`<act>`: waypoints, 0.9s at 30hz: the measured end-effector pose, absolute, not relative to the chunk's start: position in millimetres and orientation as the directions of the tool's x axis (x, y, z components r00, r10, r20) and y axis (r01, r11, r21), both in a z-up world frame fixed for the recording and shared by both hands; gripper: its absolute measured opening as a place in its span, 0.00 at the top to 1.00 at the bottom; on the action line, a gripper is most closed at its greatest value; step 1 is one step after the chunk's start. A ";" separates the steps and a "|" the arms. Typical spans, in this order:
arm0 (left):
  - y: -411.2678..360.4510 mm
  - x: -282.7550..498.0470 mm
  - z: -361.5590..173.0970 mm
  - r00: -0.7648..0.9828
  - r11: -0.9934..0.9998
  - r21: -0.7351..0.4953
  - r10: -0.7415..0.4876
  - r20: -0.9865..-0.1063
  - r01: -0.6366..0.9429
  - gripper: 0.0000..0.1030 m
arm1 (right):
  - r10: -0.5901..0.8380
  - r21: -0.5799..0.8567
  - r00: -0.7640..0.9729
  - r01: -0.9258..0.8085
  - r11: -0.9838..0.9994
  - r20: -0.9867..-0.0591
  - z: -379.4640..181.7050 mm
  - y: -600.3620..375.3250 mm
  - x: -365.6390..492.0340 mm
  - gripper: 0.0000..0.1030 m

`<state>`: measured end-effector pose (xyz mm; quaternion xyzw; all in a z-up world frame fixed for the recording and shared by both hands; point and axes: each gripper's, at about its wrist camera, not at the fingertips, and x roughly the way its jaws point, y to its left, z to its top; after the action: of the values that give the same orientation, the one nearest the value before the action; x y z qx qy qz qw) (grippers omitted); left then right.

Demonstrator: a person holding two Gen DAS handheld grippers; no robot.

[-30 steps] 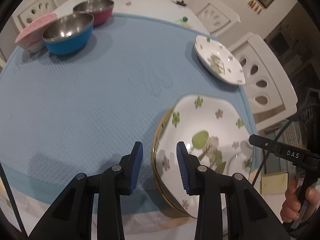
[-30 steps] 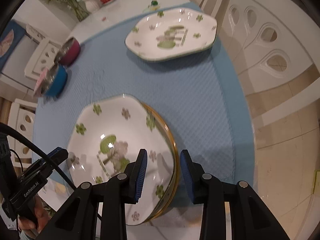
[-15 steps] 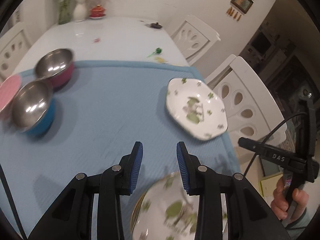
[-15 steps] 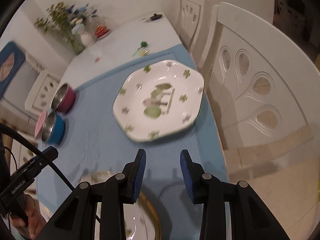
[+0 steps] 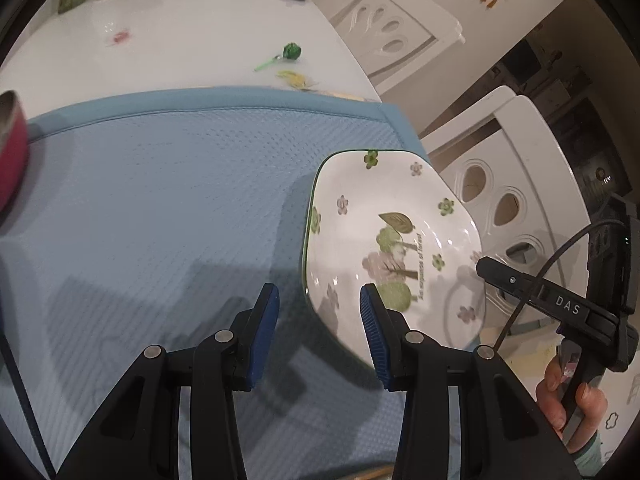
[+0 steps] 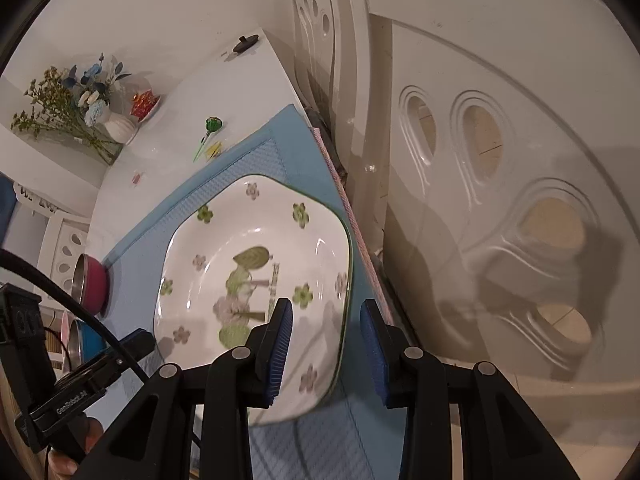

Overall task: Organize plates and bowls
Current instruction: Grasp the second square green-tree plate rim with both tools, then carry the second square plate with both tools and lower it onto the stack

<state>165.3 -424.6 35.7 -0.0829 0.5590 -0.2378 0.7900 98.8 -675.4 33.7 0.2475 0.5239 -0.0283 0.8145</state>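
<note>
Both grippers now over floral plate (image 5: 384,240) (empty-fingered)

Warm indoor light falls from above, and both fisheye views curve hard toward black corners. Ahead of the left gripper (image 5: 319,334), grey finger shadows stripe the blue mat (image 5: 160,208). Glare spots glint on the glossy flowered plate (image 6: 256,280), whose near rim under the right gripper (image 6: 326,346) smears with motion blur. The white chair (image 6: 500,200) right of that tool carries a soft, dark tool shadow.
</note>
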 end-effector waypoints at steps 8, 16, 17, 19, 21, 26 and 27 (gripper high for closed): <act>-431.9 177.2 25.0 0.238 0.864 -0.406 -0.479 -0.845 0.296 0.62 | 0.124 0.252 0.438 0.248 0.936 -0.890 36.7 -652.9 102.9 0.67; -412.3 186.0 24.9 0.277 0.889 -0.388 -0.447 -0.851 0.245 0.62 | 0.226 0.340 0.428 0.211 0.916 -0.875 29.7 -632.3 92.5 0.67; -409.6 188.1 23.5 0.265 0.884 -0.400 -0.457 -0.849 0.241 0.62 | 0.240 0.352 0.428 0.202 0.914 -0.871 27.5 -630.9 91.5 0.67; -407.6 191.4 20.4 0.257 0.884 -0.406 -0.458 -0.851 0.232 0.62 | 0.273 0.384 0.426 0.198 0.902 -0.862 21.1 -633.5 91.8 0.67; -406.8 193.0 15.3 0.249 0.886 -0.403 -0.454 -0.855 0.230 0.62 | 0.316 0.432 0.431 0.204 0.878 -0.845 16.4 -641.1 94.4 0.67; -407.4 194.4 7.4 0.259 0.881 -0.421 -0.468 -0.845 0.217 0.62 | 0.377 0.501 0.438 0.210 0.840 -0.816 -1.5 -659.9 118.6 0.67; -409.3 195.0 7.4 0.261 0.881 -0.416 -0.465 -0.846 0.223 0.62 | 0.400 0.519 0.435 0.196 0.832 -0.806 -5.2 -659.5 123.5 0.67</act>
<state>195.0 -409.3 7.4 -0.1067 0.5671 -0.2188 0.7868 123.5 -659.5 -5.2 0.2826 0.5275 0.0639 0.7986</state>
